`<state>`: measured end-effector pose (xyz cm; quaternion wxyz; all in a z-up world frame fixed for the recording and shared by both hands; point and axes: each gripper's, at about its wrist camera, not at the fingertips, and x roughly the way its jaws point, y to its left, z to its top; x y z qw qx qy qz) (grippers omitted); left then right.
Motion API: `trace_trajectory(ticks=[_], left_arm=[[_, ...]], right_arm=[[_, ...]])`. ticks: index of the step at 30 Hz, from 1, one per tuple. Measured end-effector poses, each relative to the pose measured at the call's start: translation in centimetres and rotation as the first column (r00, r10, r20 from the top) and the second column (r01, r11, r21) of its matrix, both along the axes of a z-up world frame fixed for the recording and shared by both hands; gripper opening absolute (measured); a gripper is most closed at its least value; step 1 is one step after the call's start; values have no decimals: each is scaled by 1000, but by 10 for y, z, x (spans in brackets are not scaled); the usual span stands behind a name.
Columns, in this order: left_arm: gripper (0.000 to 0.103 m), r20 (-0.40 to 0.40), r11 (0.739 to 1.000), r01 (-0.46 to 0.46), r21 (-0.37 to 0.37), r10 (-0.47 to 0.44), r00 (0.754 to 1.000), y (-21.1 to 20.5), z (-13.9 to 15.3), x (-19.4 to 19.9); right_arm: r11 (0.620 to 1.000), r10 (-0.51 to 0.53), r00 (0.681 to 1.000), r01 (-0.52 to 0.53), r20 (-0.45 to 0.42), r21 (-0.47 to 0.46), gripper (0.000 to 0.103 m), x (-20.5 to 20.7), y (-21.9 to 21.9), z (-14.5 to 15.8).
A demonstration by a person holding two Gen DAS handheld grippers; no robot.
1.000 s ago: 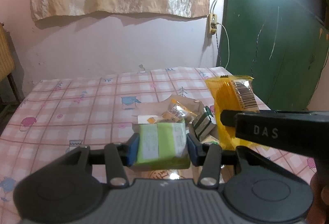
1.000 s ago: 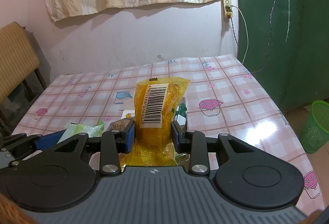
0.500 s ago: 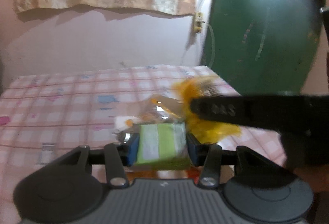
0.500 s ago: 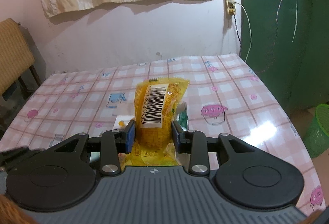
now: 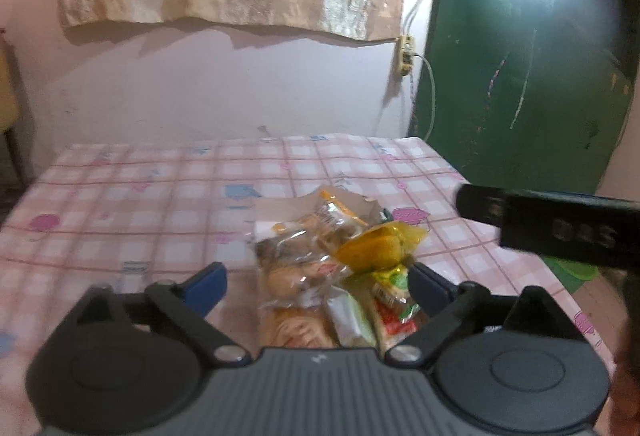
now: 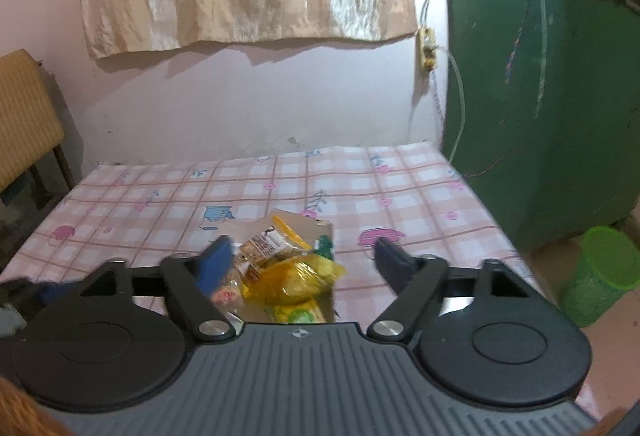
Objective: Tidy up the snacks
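Your left tongs (image 5: 316,286) and right tongs (image 6: 304,256) released over cardboard box (image 6: 308,226) holding yellow packet (image 6: 296,278), biscuits (image 5: 288,276); labels unreadable.

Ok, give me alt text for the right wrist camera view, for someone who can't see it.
The right gripper hangs open over a pile of snacks, with a yellow snack bag lying between its fingers on top of the other packets. The pile sits on a table with a pink checked tablecloth, and a green basket stands on the floor to the right.
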<state>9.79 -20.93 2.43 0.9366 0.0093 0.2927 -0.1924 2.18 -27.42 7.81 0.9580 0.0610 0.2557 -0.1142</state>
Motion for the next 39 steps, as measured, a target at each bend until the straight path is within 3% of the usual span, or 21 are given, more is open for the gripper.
trace_trajectory(ticks=[7,17,26,39], left_arm=[[101,-1,996,-74,51,74,997,20,8,-52],[101,-13,986,-107,126,109,994,27,-6,-106],[101,-24,983,-103,149,108,994,27,-16,-126],[101,-43,977,-147,156,156,987,36,-22,-124]], right_arm=[[999,-5,1000,4,-9,-40,103,-65,9,8],[1000,21,995,-23,-101,-20,103,-139,29,-28],[999,33,988,-34,-152,-3,103,-161,41,-53],[999,44,989,-42,-140,17,103,-171,45,-51]])
